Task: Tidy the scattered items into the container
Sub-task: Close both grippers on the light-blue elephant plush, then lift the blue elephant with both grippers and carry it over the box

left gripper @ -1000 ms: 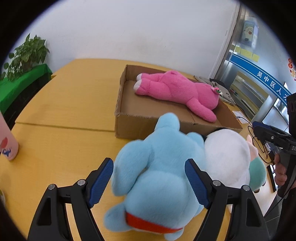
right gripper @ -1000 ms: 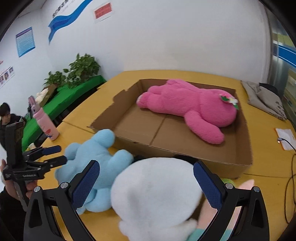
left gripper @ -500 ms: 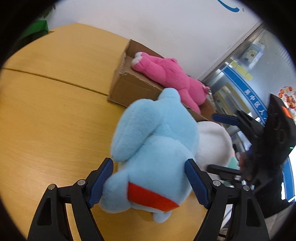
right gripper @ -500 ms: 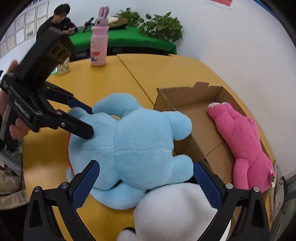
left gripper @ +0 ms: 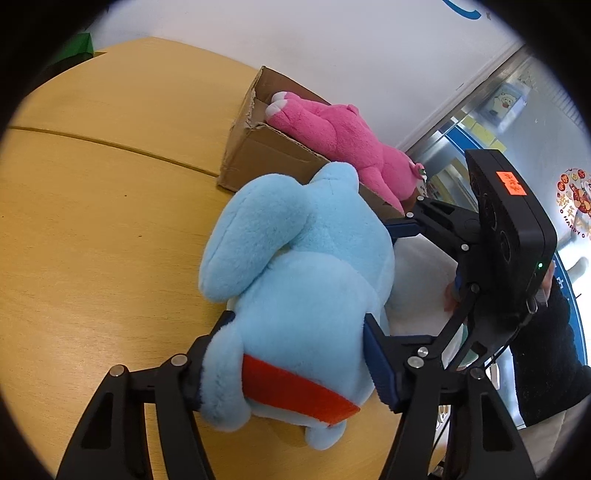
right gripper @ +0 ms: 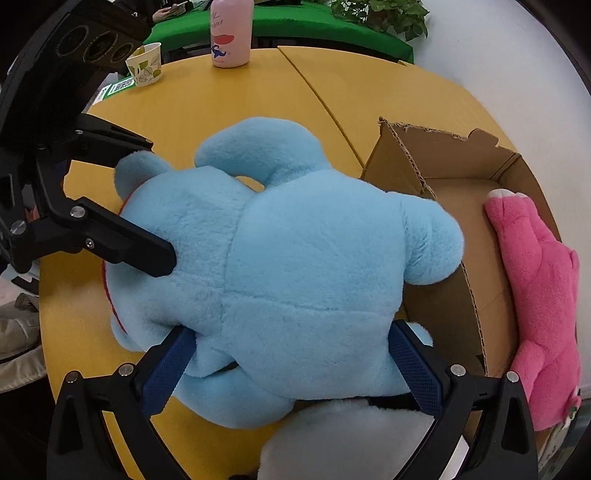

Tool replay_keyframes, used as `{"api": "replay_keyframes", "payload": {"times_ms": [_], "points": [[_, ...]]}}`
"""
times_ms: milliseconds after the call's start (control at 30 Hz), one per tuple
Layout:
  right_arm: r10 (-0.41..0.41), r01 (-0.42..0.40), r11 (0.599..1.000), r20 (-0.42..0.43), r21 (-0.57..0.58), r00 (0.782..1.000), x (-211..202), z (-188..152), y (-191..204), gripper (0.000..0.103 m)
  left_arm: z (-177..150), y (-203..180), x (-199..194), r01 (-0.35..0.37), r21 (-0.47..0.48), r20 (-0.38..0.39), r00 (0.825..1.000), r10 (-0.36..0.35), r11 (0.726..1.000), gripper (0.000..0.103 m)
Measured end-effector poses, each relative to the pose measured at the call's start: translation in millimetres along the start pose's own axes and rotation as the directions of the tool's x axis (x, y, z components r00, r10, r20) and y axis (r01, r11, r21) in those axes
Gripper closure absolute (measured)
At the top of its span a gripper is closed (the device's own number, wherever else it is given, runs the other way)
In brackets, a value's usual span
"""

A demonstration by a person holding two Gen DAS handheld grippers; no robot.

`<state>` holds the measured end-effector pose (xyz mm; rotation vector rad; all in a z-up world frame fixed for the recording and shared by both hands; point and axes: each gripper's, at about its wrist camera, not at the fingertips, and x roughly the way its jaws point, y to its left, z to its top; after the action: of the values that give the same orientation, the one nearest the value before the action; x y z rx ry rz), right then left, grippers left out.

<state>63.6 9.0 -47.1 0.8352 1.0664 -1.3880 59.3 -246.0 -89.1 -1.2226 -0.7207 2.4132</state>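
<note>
A big light-blue plush toy (left gripper: 306,280) with a red collar lies on the yellow table beside the cardboard box (left gripper: 258,155). My left gripper (left gripper: 295,354) is shut on its head end, pads pressed into the fur. My right gripper (right gripper: 291,358) straddles the blue plush (right gripper: 295,266) from the other side, its pads against the fur. A white plush (right gripper: 354,439) lies under it, next to the blue one. A pink plush (right gripper: 539,291) lies inside the box (right gripper: 458,306).
A pink bottle (right gripper: 231,31) and a paper cup (right gripper: 144,68) stand at the table's far edge. A green-covered table with plants (right gripper: 380,14) is behind. A wall runs behind the box.
My left gripper has closed onto the blue plush. My right gripper swung off the white plush and moved over the blue plush, its fingers narrowing around it.
</note>
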Motion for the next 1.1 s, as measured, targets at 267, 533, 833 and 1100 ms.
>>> {"api": "replay_keyframes", "payload": {"times_ms": [267,533,833,1100], "points": [[-0.027,0.024,0.998,-0.048,-0.066,0.998,0.5,-3.6,7.4,0.000,-3.9,13.0,-4.7,0.040,-0.018,-0.012,0.999,-0.041,0.999,0.042],[-0.061,0.062,0.997,-0.043,0.040,0.997,6.1,-9.6,11.1,0.002,-1.3,4.4,-4.4,0.023,0.024,-0.021,1.000,-0.022,0.999,0.046],[0.005,-0.019,0.991,0.108,0.130,0.994,-25.6,-34.2,28.8,0.024,-6.3,-4.0,-34.3,0.003,0.056,0.006,1.000,-0.004,0.998,0.058],[-0.057,0.057,0.997,-0.001,0.059,0.998,-4.2,-40.6,47.4,0.010,9.6,16.8,-26.5,0.023,0.016,-0.042,0.999,-0.023,1.000,0.057]]}}
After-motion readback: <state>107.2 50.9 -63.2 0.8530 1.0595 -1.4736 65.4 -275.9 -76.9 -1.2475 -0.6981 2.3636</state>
